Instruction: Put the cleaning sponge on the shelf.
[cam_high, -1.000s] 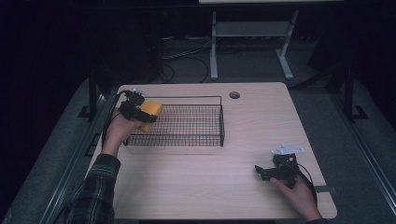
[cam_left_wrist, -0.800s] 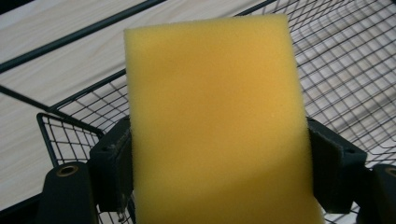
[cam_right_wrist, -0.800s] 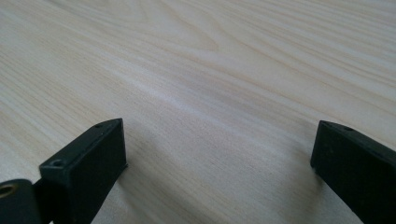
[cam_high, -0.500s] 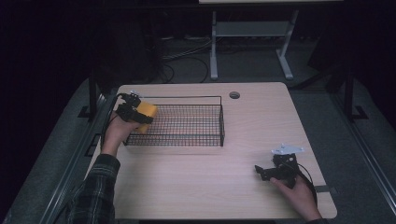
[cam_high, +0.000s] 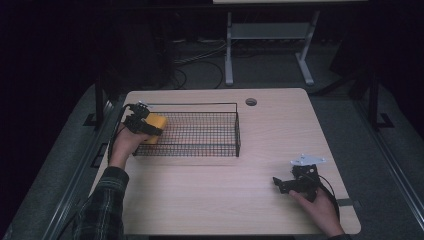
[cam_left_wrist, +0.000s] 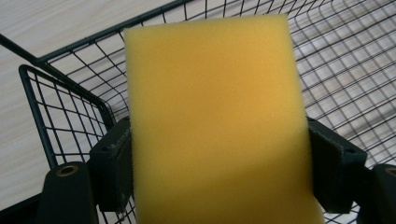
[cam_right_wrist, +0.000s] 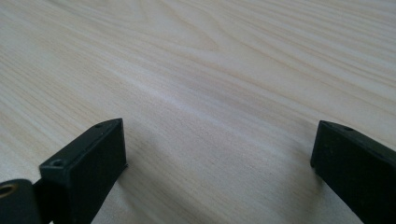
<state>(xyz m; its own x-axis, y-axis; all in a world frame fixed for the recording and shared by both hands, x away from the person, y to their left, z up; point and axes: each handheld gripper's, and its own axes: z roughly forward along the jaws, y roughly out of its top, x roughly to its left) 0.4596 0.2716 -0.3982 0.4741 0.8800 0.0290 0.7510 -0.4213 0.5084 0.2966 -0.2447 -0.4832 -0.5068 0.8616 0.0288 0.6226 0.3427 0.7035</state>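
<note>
Our left gripper (cam_left_wrist: 219, 154), clamped on the yellow foam sponge block (cam_left_wrist: 215, 116), has dropped into the black wire mesh basket's (cam_high: 200, 134) left end, release next; right gripper (cam_right_wrist: 219, 154) gapes empty.

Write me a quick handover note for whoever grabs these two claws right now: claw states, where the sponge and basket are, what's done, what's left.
Left claw: shut on the yellow sponge, held over the left end of the wire basket.
Right claw: open, nothing between its jaws, low over the bare table at the near right.
Done: sponge picked up and brought to the basket.
Left: probably lower it in, release, withdraw.
</note>
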